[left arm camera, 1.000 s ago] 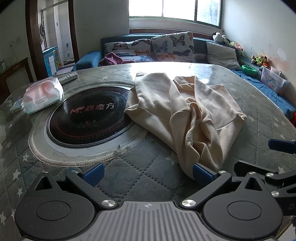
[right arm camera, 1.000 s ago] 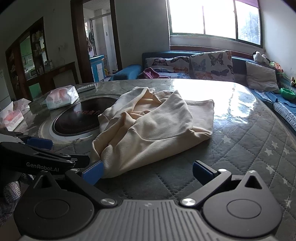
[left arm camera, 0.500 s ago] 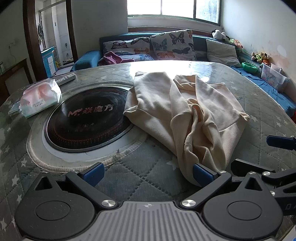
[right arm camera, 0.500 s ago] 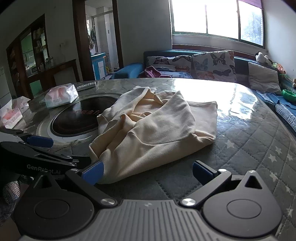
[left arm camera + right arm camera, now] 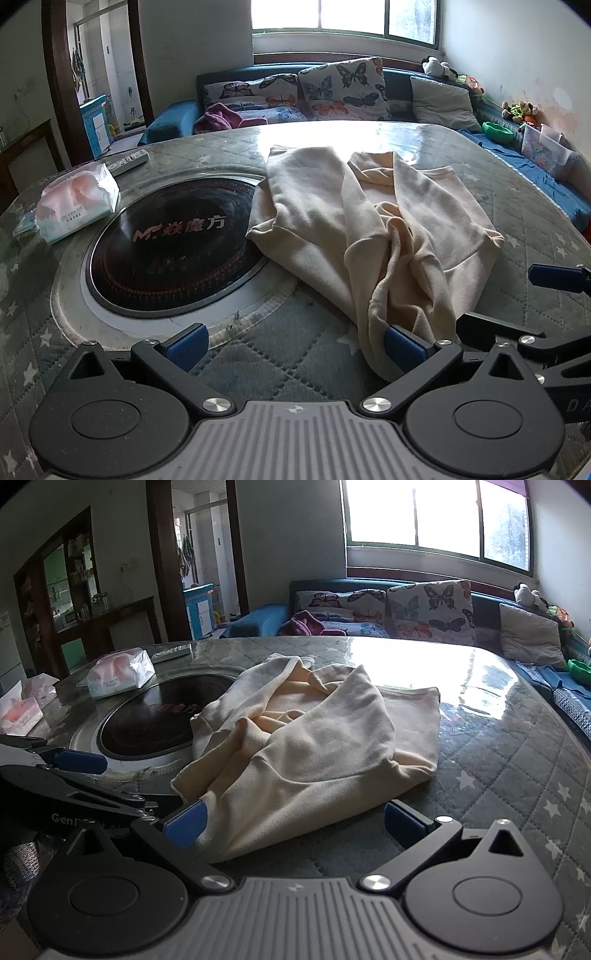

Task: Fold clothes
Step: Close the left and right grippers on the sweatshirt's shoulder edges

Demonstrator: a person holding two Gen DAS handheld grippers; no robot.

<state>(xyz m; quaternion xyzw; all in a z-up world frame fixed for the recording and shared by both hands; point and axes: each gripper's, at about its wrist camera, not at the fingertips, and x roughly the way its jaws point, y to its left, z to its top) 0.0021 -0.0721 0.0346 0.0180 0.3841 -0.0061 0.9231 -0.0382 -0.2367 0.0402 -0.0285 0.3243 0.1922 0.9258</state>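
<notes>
**A:** Entry. You are holding both claws low at the near edge of the bench (image 5: 524, 206). The left claw (image 5: 293, 341) is standing wide, nothing between its blue pads. The right claw (image 5: 293, 821) is likewise gaping wide and holding nothing.

**B:** And the garment?

**A:** The cream garment (image 5: 373, 229) is lying crumpled on the quilted bench, not flat and not in any neat fold. One edge is overlapping the rim of the dark round cooktop (image 5: 166, 251). Its long axis is running from near you away toward the window, slightly slanted.

**B:** Which way from each claw?

**A:** From your left claw it is lying ahead and to the right; the nearest hanging corner is sitting just beside the right pad (image 5: 402, 345). From your right claw it is lying dead ahead and a little left, with the near hem (image 5: 236, 834) filling the gap between the pads, touching or almost touching the left one.

**B:** Nearer arm?

**A:** I am judging the right claw better placed: the hem is already lying inside its opening. The left one is reaching only the corner.

**B:** Anything in the way?

**A:** The tissue pack (image 5: 75, 205) is resting well apart, far left.
</notes>
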